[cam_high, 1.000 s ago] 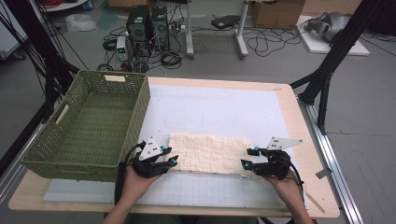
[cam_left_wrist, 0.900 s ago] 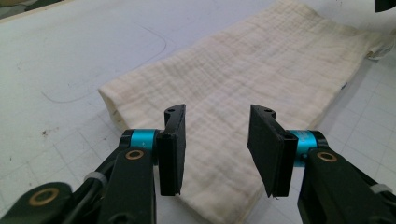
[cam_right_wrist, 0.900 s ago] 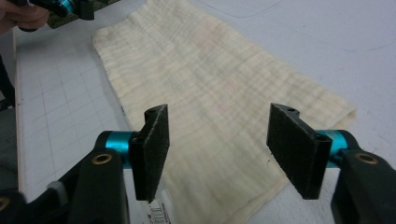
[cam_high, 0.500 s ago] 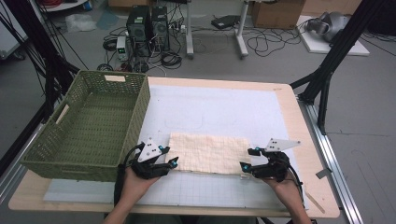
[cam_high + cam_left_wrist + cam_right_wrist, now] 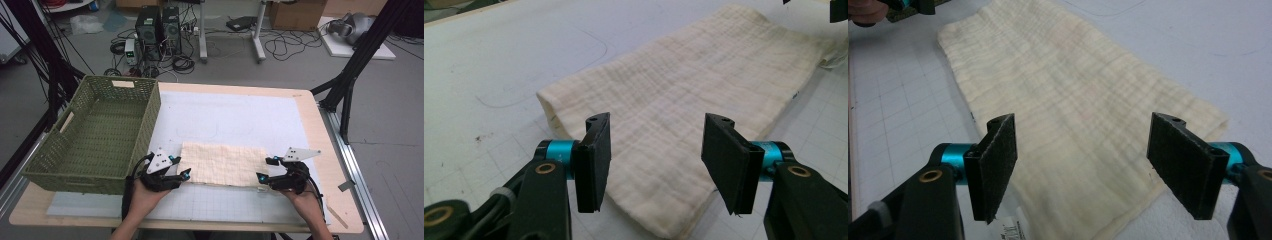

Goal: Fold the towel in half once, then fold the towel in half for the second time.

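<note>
One folded cream cloth [image 5: 224,163] lies flat on the table [image 5: 330,145], on the white mat near the table's front edge. Two grippers flank it, one at each short end. The left gripper [image 5: 178,168] sits at the cloth's left end, its jaws spread and just opened wider, the cloth lying below them unpinched. The right gripper [image 5: 265,169] sits at the right end, jaws likewise spread and just opened, pressing nothing. One green woven basket [image 5: 90,135] stands along the table's left edge.
</note>
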`<state>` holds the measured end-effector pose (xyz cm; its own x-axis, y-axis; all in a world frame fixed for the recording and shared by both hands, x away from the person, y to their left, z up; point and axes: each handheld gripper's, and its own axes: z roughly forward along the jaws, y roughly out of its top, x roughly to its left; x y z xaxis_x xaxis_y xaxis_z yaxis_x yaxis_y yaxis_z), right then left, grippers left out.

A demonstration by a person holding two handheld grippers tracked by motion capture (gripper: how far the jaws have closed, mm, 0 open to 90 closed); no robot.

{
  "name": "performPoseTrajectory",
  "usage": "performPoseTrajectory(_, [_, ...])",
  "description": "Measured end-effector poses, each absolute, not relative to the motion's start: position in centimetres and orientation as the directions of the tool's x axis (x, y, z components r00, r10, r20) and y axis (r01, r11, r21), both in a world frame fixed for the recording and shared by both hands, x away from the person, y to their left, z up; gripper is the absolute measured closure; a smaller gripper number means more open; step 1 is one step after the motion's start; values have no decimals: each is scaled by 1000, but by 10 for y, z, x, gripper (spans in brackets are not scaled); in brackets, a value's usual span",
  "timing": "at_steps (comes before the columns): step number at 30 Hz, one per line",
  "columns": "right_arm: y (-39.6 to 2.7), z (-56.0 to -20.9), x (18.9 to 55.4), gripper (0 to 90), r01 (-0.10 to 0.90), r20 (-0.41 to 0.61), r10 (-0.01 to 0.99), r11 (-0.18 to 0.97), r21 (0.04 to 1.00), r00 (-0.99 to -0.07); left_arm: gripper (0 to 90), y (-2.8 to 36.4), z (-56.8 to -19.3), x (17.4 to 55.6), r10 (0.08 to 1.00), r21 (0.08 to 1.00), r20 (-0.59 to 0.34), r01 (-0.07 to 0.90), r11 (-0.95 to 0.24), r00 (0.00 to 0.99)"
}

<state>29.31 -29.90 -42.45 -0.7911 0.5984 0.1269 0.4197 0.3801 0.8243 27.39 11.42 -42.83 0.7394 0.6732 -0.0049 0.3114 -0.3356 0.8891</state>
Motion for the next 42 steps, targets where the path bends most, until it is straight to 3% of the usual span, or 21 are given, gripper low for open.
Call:
performPoseTrajectory(35, [-296,-425,292,281,411,105,591,412,813,-800,465,115,-428,275,680,891,8,304,-338,733])
performPoseTrajectory(42, [-293,-422,298,353,404,105,573,425,810,-813,514,113,-428,282,690,880,7,323,-348,724])
